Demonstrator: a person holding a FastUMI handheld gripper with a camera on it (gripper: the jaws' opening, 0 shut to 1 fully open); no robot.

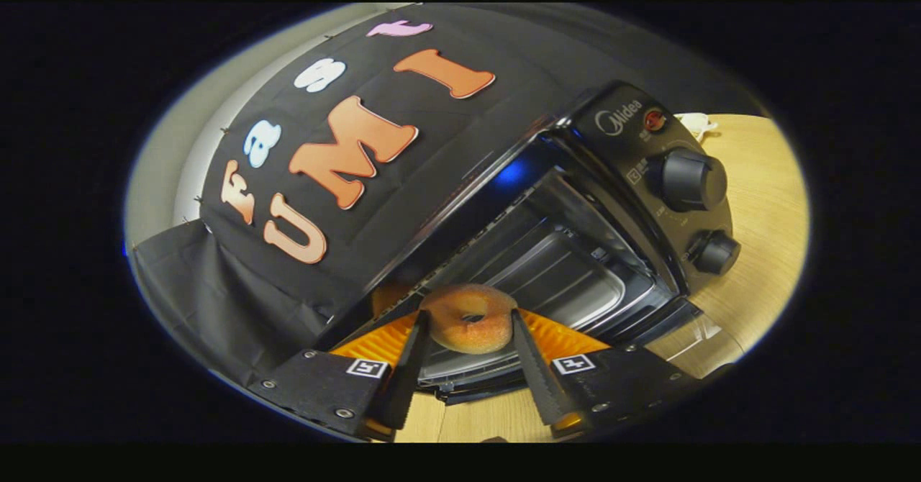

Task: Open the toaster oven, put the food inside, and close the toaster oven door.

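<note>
Gripper (468, 338) holds the donut (469, 318), both fingers pressed on its sides, at the mouth of the oven (575, 252). Door (691, 342) hangs open below; the tray (554, 280) sits inside, just beyond the donut. The view is strongly tilted. Knobs (692, 178) lie well to the right, on the panel. Risks, as judged: a soft donut could squash or slip if released over the door lip; a low approach may knock the tray's front edge.
</note>
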